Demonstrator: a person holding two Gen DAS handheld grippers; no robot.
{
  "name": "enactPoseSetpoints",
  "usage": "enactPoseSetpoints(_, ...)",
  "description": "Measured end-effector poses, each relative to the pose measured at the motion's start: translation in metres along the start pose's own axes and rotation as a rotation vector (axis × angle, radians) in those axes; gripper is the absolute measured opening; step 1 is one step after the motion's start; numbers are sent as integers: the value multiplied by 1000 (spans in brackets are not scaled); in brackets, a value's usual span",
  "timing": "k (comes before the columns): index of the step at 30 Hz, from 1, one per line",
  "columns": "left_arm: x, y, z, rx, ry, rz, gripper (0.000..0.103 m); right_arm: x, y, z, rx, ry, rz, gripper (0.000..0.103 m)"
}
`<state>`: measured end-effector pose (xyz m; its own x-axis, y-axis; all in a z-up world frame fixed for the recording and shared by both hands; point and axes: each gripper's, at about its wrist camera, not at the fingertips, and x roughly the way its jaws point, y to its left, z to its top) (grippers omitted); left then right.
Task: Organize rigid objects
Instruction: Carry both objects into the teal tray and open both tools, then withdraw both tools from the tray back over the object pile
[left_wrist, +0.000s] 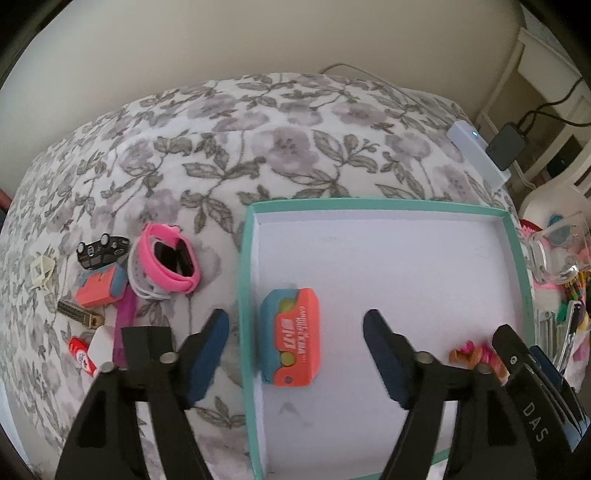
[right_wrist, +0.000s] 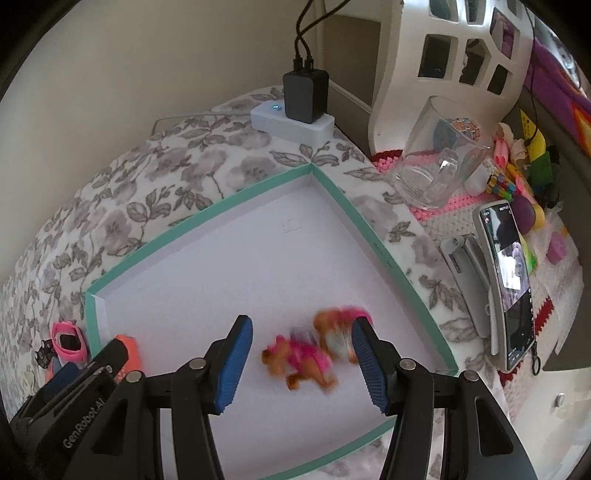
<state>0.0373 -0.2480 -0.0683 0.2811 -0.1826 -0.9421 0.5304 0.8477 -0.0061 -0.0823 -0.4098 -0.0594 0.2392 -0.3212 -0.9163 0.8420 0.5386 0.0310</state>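
Two tongs hang over the teal-rimmed tray (left_wrist: 515, 236), both pointing steeply down. My left tongs (left_wrist: 295, 332) stand wide apart with nothing gripped; the orange-and-blue case (left_wrist: 290, 338) lies flat on the tray floor between them, touching neither pad. My right tongs (right_wrist: 301, 358) are half open around the blurred toy puppies (right_wrist: 303, 360), one figure close against the right pad; I cannot tell if it is held. Further off, at middle left of the left view, the pink watch (left_wrist: 171, 258), toy car (left_wrist: 101, 249) and other pieces wait on the floral cloth (left_wrist: 258, 147). Risk: the two tongs sit near each other, so closing or lifting carelessly could knock the puppies or clip the tray wall.
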Motion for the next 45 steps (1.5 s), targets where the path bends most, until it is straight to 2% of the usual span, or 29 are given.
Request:
enactPoseSetpoints(3,-1,4,1,-9,-6,3,79,-1,2,0,-12,-3,-2,60)
enactPoseSetpoints(4,-2,5,1,-11,-7,5,87,-1,3,0,-14,-5,-2,62)
enactPoseSetpoints(5,-2,7,2,-13,-9,8,90,-1,3,0,-16,-6,-2,63)
enactPoseSetpoints(9,-3,10,3,-19,-15,13,91,-1,5,0,-25,-10,-15,64)
enactPoseSetpoints(12,-3,13,4,-31,-12,7,91,-1,5,0,-26,-10,-21,73)
enactPoseSetpoints(20,-4,28,5,-73,-25,36,91,2,9,-1,-56,-6,-27,77)
enactPoseSetpoints(22,-4,32,6,-88,-25,38,91,2,10,-1,-60,-4,-25,84)
enactPoseSetpoints(27,-5,44,8,-123,-33,32,93,-1,17,-2,-85,-16,-26,87)
enactPoseSetpoints(28,-5,46,8,-127,-34,32,100,-1,17,-3,-86,-15,-20,89)
enactPoseSetpoints(29,-6,49,9,-133,-36,28,102,0,18,-3,-86,-13,-16,92)
enactPoseSetpoints(30,-7,52,9,-139,-38,23,102,0,19,-4,-86,-12,-15,100)
enactPoseSetpoints(31,-7,56,9,-149,-37,17,102,0,20,-4,-87,-13,-15,103)
enactPoseSetpoints(39,-12,92,14,-226,-28,10,102,-2,32,-6,-101,-19,14,103)
enactPoseSetpoints(45,-33,138,17,-287,-68,64,102,-19,54,-4,-123,-66,88,103)
